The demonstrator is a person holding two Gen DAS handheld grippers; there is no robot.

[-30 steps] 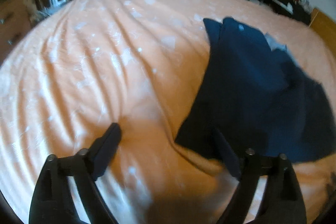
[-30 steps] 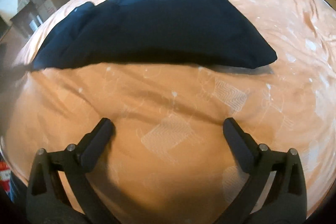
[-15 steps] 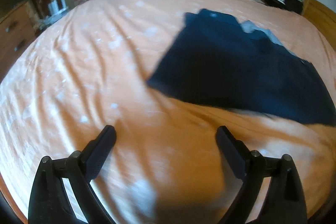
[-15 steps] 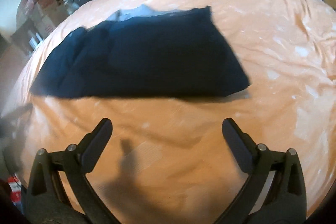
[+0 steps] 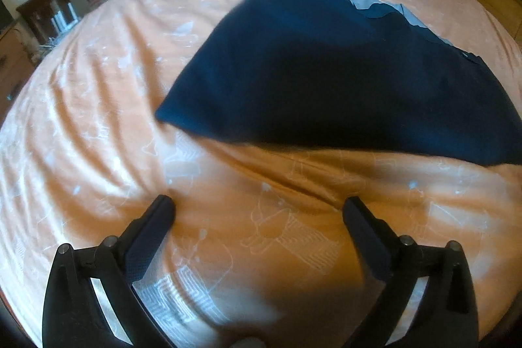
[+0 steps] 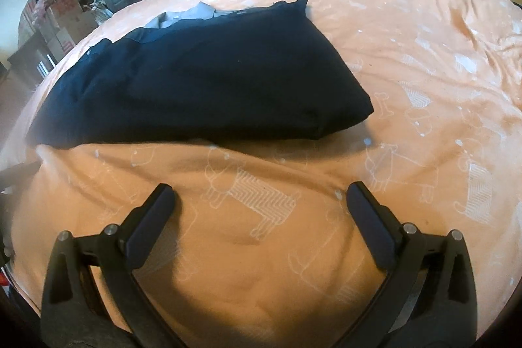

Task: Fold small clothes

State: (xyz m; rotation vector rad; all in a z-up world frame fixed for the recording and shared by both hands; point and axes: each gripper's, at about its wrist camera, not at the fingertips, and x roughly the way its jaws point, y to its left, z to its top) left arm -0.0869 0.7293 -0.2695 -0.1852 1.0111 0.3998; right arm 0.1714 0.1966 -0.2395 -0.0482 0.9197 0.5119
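In the left wrist view, the left gripper (image 5: pixel 257 211) hangs released and empty over the orange sheet (image 5: pixel 98 119), just short of the near edge of the navy garment (image 5: pixel 326 70), which lies folded mid-bed; a low approach could snag the sheet along with that edge. In the right wrist view, the right gripper (image 6: pixel 261 198) is likewise spread and empty, short of the garment (image 6: pixel 202 80), near its thick right corner, where a shallow pinch might take only the top layer and pull the fold open.
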